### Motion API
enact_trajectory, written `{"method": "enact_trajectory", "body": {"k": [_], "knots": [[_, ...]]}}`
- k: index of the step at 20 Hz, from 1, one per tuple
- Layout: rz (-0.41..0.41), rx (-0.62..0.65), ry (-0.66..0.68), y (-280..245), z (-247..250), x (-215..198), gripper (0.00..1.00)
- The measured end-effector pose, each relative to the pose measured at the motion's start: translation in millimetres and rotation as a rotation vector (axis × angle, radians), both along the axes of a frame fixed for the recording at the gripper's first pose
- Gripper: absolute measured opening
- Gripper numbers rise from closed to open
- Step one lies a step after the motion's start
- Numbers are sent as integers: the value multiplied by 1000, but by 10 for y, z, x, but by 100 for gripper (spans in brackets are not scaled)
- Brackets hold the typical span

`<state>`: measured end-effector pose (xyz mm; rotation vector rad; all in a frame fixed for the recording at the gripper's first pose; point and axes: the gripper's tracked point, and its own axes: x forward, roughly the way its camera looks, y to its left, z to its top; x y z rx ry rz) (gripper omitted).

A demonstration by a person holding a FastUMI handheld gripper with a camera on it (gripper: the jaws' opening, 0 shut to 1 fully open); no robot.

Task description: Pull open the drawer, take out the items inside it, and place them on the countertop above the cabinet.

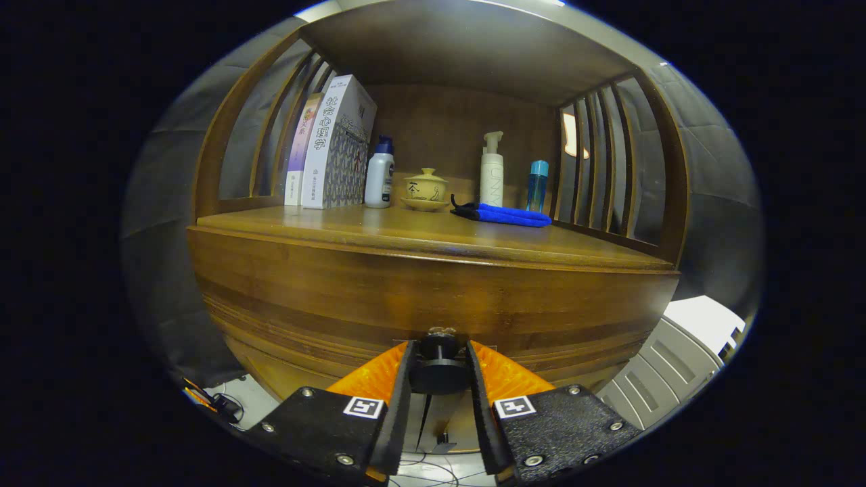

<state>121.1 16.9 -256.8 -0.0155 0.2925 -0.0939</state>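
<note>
A wooden cabinet fills the view, with its drawer front (pixel 433 297) right ahead of me. A dark round drawer knob (pixel 438 358) sticks out from the front. My gripper (pixel 438 355) is shut on the drawer knob, one finger pressed against each side of it. Above the drawer front runs the wooden countertop (pixel 379 230). The drawer looks closed or barely out; its inside is hidden.
On the countertop stand two books (pixel 331 145), a white bottle with a blue cap (pixel 379 174), a lidded yellow tea bowl (pixel 425 189), a white pump bottle (pixel 492 172), a blue bottle (pixel 537 186) and a folded blue cloth (pixel 507 215). Slatted sides flank the shelf. A grey crate (pixel 666 368) sits lower right.
</note>
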Motion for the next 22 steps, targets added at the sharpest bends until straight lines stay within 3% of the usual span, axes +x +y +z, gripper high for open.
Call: {"method": "enact_trajectory", "body": {"k": [6, 11, 22], "knots": [[-22, -9, 6, -8, -36, -16, 31], [-24, -10, 17, -4, -29, -183, 31], [-27, 28, 40, 49, -4, -1003, 31]]}}
